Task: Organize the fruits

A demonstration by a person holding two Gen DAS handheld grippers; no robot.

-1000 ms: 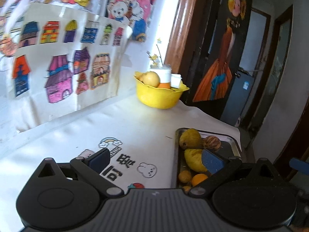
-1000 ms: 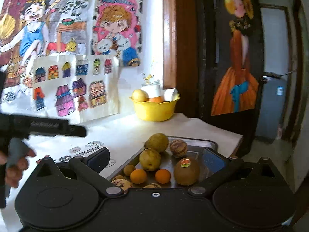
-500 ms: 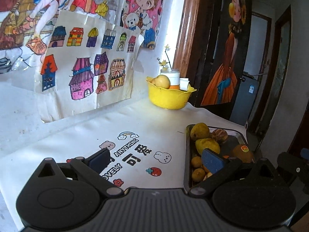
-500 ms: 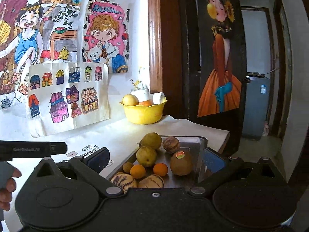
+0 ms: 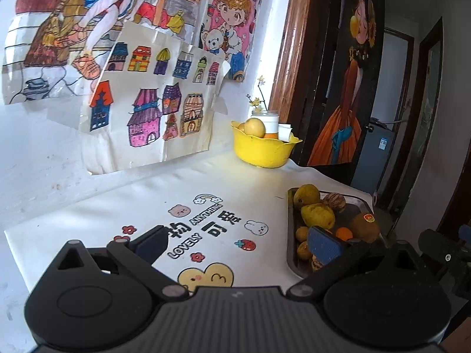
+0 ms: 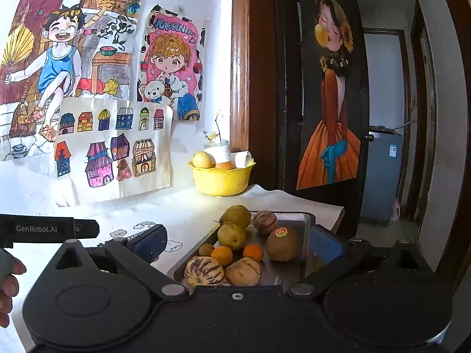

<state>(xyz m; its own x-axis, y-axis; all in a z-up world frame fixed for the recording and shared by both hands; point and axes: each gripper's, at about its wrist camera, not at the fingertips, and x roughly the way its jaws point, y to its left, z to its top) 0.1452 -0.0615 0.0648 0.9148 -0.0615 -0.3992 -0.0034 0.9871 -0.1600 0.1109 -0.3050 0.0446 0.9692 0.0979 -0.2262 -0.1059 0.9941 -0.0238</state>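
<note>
A metal tray [image 6: 306, 220] at the table's right end holds several fruits: yellow pears [image 6: 231, 235], small oranges [image 6: 221, 255], a brown kiwi with a sticker [image 6: 282, 243] and striped melons [image 6: 204, 271]. The tray also shows in the left wrist view [image 5: 290, 236]. My right gripper [image 6: 238, 242] is open and empty, just before the tray's near edge. My left gripper [image 5: 238, 244] is open and empty over the printed tablecloth, left of the tray. A yellow bowl [image 6: 221, 179] at the back holds a round yellow fruit [image 6: 202, 159].
The bowl also holds a white jar [image 6: 219, 153] and a paper roll. Drawings hang on the wall behind the table. A dark door and a doorway are to the right. The table's right edge lies just beyond the tray. The left gripper's body [image 6: 44, 229] shows at left.
Both grippers have pulled back and risen, so more of the table and tray shows. The striped melons have come into the right wrist view. Both stay open.
</note>
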